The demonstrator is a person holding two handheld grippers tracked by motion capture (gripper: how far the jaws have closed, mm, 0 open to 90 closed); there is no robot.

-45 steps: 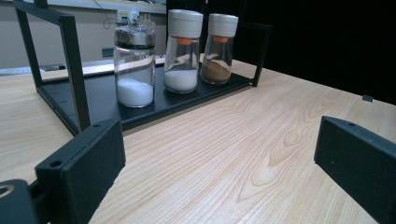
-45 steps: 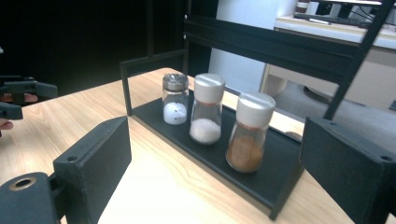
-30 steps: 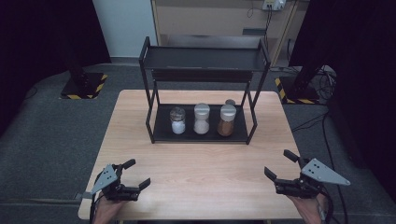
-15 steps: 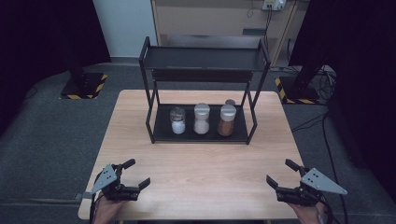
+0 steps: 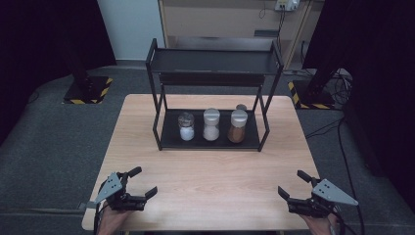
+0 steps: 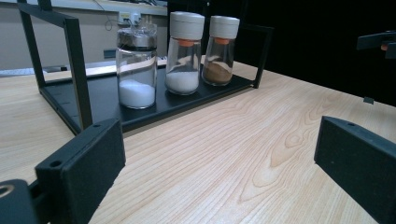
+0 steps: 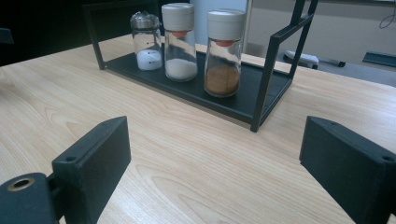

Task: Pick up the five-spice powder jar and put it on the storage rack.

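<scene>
While three jars stand in a row on the rack's bottom shelf, salt jar, white jar and brown jar, both grippers hover low over the worktop's near edge, well apart from them. Left gripper and right gripper each have fingers spread apart, holding nothing.

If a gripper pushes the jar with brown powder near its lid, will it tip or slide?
The brown-powder jar looks tall and narrow, so a high push would probably tip it. Its powder fills only the lower part, which may steady it. The clear wall seems smooth, perhaps slippery.
</scene>
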